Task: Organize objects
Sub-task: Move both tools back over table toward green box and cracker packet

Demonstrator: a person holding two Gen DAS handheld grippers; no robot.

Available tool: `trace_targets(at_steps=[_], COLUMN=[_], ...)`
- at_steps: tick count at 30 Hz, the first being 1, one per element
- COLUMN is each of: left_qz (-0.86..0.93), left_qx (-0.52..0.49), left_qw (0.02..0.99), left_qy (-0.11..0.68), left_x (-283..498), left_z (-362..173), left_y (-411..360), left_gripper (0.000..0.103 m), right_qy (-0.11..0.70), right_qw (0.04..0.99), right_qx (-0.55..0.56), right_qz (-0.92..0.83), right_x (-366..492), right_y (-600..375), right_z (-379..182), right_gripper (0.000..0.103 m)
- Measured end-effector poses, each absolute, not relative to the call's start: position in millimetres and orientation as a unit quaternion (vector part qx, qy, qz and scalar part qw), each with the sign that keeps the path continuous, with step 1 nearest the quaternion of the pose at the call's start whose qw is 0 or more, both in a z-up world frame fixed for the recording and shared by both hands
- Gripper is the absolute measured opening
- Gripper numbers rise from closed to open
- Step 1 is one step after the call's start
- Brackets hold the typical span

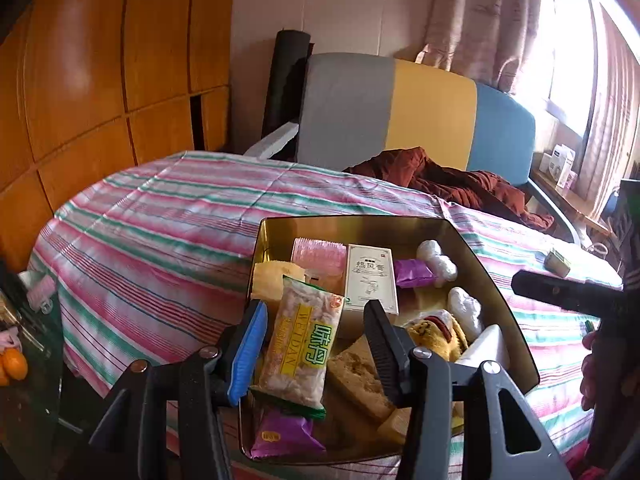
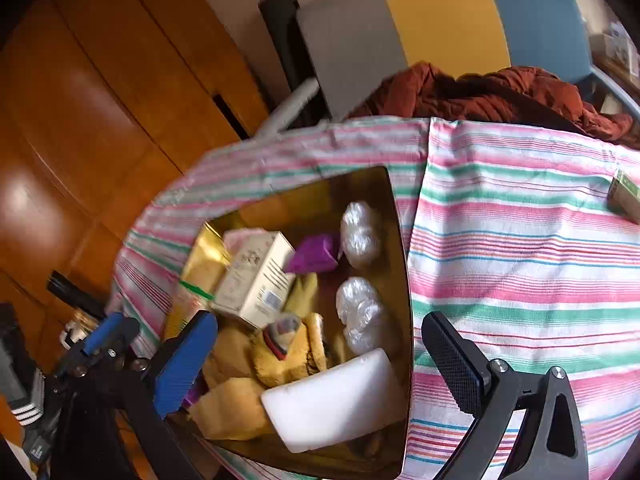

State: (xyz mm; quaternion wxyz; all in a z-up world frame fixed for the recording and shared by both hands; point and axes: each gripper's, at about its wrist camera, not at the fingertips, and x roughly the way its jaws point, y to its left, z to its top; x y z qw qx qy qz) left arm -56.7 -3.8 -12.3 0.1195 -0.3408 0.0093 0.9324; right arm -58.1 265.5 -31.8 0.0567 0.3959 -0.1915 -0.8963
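I am holding my left tongs [image 1: 316, 344] over the near end of a gold-coloured metal tin [image 1: 496, 280] that is sitting on a bed covered with a pink, green and white striped sheet [image 1: 160, 216]. Their jaws are standing apart around a clear snack packet with a yellow panel [image 1: 302, 340] reading "WEIDAN" beside green Chinese characters; the blue pad is lying close to its left edge, the black jaw is clear of its right side, so they are not clamping it. The packet is leaning upright in the tin. At 12 o'clock from it a white carton with grey Chinese lettering [image 1: 370, 280] is standing, with a pink ridged pack [image 1: 318, 250] at 11 o'clock. A purple foil sachet [image 1: 414, 272] is lying at 1 o'clock, and another purple sachet [image 1: 286, 434] at 6 o'clock. Two white plastic-wrapped lumps [image 1: 438, 260] are resting along the tin's right wall, with a yellow plush toy [image 1: 438, 334] and a white rounded block [image 1: 486, 346] at 3 o'clock.

My right tongs [image 2: 320, 360] are hanging wide open and empty above the same tin [image 2: 400, 240], their blue pad over its left side, the black one over the sheet [image 2: 520, 240]. A small green-and-cream box [image 2: 626, 196] is lying well apart on the bed at 2 o'clock; its print is too small to read.
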Motion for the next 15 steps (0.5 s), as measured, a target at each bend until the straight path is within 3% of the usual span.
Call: trace_targets(at_steps=[3,8,15], left_qz=[0.932,0.930,0.932], left_qx=[-0.342,-0.347,-0.340], left_qw=[0.121,0.122,0.123], left_qy=[0.009,0.006,0.017], left_x=[-53,-45,-35], left_z=[-11,-11,-7], left_y=[-3,-1,4], left_gripper=[0.051,0.051,0.051], right_qy=[-0.115,-0.065,-0.068], right_qw=[0.045,0.028,0.022], right_qx=[0.385,0.386,0.386], right_qz=[-0.915,-0.920,-0.920], right_x=[-48,-33,-12], right_y=[254,241,245], right_z=[-27,-28,-31], right_gripper=[0.103,0.103,0.103])
